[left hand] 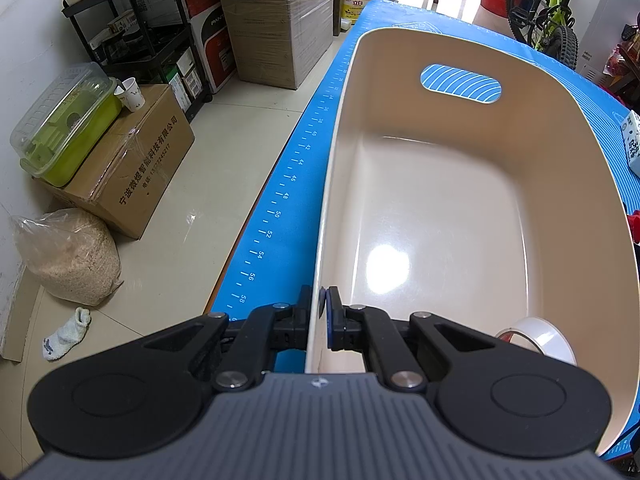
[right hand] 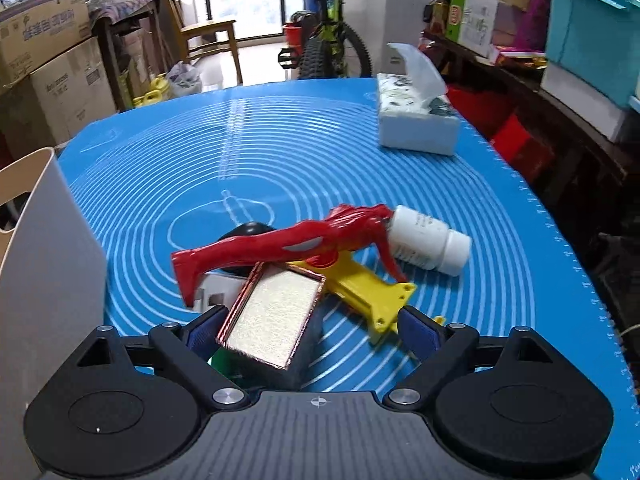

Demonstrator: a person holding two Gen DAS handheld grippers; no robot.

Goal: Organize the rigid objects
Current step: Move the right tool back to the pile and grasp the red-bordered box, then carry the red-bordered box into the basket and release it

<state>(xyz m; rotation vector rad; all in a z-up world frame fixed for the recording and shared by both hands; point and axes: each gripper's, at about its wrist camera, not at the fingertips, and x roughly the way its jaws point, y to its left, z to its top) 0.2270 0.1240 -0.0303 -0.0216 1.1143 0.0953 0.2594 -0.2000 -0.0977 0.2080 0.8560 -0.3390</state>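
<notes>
Right gripper (right hand: 310, 330) fingers spread wide around rigid, copper-rimmed rectangular mirror box (right hand: 276, 316), propped beneath red plastic figure (right hand: 288, 240). Probably light, slippery; best gripped across long edges. Left gripper (left hand: 322, 308) pinching beige plastic bin (left hand: 580, 128) wall.

The blue mat (left hand: 280, 208) edge shows ruler numbers 44 to 58.

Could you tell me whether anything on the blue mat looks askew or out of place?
Yes: the red figure lies tipped across a jumbled pile, over the framed box and yellow piece, and the white bottle lies on its side.
</notes>
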